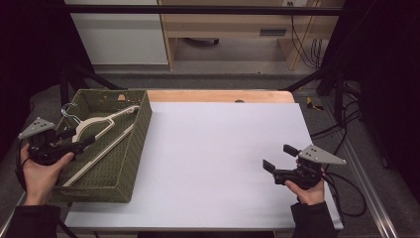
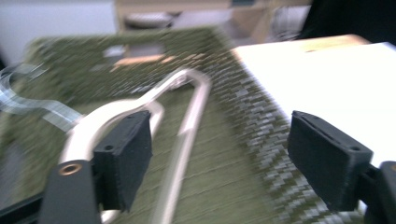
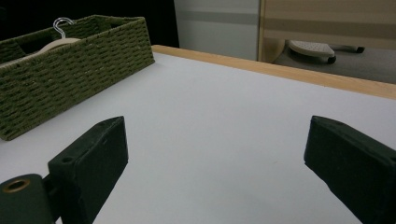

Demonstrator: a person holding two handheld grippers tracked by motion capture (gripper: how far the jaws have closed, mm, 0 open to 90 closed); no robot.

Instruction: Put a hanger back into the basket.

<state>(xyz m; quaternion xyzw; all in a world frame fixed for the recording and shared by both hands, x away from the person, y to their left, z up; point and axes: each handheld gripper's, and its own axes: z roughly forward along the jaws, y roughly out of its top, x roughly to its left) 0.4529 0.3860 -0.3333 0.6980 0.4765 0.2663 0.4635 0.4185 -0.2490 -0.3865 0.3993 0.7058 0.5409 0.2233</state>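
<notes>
A cream wooden hanger (image 1: 106,121) with a metal hook lies inside a green woven basket (image 1: 143,124) at the table's left. My left gripper (image 1: 81,139) hovers over the basket's near left part. In the left gripper view, which is blurred, my left gripper (image 2: 219,158) is open. The hanger (image 2: 187,121) runs beneath and beyond the jaws, partly behind the left pad, and no pad presses on it. My right gripper (image 1: 278,157) rests near the table's right front, open, pointing left. The right gripper view has its jaws (image 3: 215,158) wide apart over bare white surface.
The white tabletop (image 1: 223,148) stretches between basket and right hand, with a wooden edge (image 1: 223,95) at the back. The basket (image 3: 70,74) and the hanger's hook (image 3: 60,22) are far off in the right gripper view. Cables (image 1: 341,173) trail at the right.
</notes>
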